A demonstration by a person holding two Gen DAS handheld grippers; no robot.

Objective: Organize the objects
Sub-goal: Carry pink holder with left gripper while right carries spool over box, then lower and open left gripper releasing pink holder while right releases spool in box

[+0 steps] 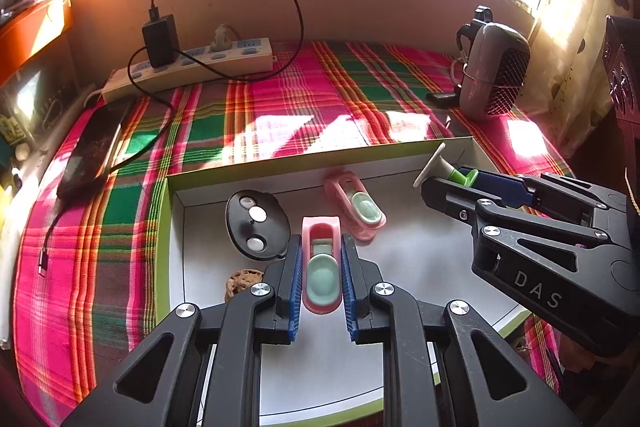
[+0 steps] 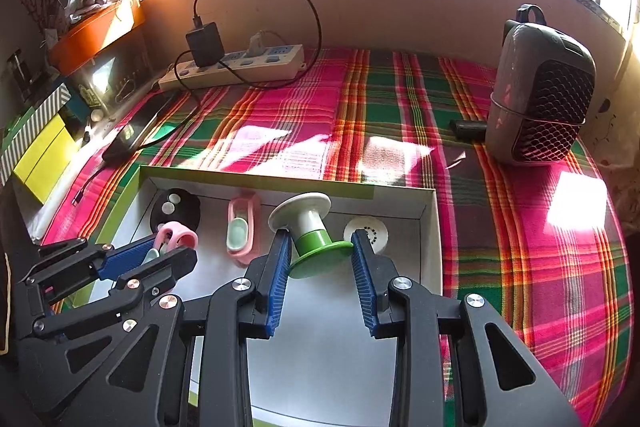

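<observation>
Both grippers are gripping: left gripper is clamping a pink clip, right gripper a green spool, both over the box; next I'm judging a lowering and release inside

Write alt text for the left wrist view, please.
The left hand-held gripper is shut on a pink plastic clip with a mint-green insert, held over a shallow white cardboard box with a green rim on a pink-and-green plaid cloth. To its right, the right hand-held gripper holds a green-and-white plastic spool.
</observation>
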